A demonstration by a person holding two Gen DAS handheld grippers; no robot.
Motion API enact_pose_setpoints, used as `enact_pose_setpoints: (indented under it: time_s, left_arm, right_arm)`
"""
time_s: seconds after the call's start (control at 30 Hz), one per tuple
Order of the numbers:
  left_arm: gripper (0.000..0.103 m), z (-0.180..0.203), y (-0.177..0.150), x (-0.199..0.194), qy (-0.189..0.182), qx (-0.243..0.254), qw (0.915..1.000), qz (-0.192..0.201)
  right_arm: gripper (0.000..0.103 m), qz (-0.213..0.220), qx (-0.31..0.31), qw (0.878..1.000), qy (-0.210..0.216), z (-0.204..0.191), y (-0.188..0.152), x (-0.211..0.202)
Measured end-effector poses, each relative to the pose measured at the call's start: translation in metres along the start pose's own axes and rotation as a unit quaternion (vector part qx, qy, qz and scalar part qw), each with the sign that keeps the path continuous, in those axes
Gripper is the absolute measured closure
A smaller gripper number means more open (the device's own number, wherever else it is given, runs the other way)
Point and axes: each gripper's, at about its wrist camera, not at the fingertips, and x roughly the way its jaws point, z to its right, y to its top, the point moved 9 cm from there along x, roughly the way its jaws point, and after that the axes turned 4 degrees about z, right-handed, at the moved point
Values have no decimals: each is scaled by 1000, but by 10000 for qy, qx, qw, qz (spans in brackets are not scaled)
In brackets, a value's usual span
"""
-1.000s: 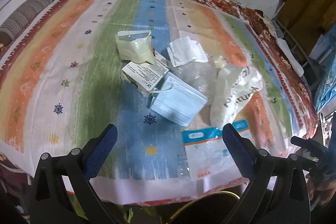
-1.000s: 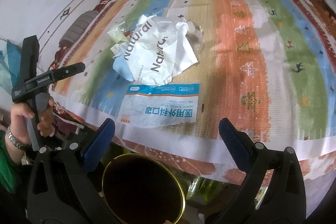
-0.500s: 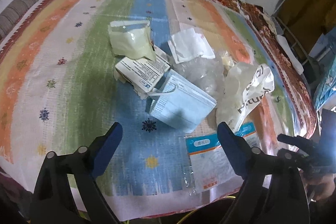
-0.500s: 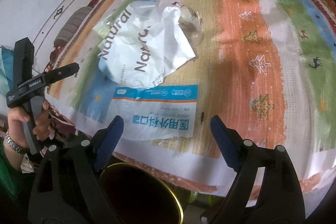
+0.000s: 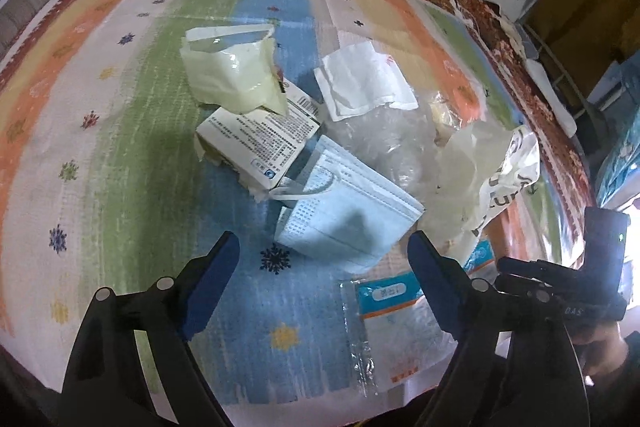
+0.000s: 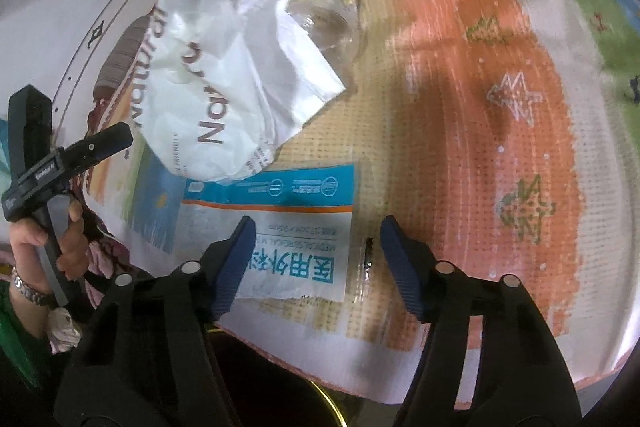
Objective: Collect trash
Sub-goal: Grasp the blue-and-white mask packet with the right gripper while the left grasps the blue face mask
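- The right gripper [image 6: 314, 247] has just been narrowing, jaws half apart astride the mask wrapper's [image 6: 280, 223] near right corner, not yet pressing.
- Best to catch that loose edge, since the flat, glossy blue-and-white film lies tight against the striped cloth [image 6: 460, 147] at its near edge.
- The left gripper [image 5: 322, 263] has eased in slightly, wide, empty, just short of the pale blue face mask [image 5: 348, 219].

White bag [image 6: 224, 83] hides mask packet [image 6: 280, 227] top.
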Motion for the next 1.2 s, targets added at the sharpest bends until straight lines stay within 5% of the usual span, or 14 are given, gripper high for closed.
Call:
enact_pose_setpoints:
  time_s: [0.3, 0.37, 0.53, 0.67, 0.77, 1.2]
  left_arm:
    - [27, -10, 2, 22, -196, -116, 9996, -157]
    - [35, -8, 0, 27, -245, -48, 9994, -246]
    - [53, -1, 1, 34, -354, -33, 9988, -327]
    - [88, 6, 0, 36, -268, 76, 9990, -344]
    - [100, 11, -1, 31, -346, 98, 9988, -332]
    - [103, 35, -8, -29, -481, 186, 9987, 9]
  right_arm:
    - [69, -94, 51, 9999, -127, 10, -3, 8]
    - [85, -160, 59, 9998, -122, 9, -3, 10]
    - [99, -265, -78, 9996, -46, -3, -9, 17]
    - [101, -279, -164, 9994, -86, -8, -11, 16]
    - [102, -239, -208, 9994, -134, -8, -10, 10]
    - [102, 78, -709, 9973, -187, -44, -7, -44]
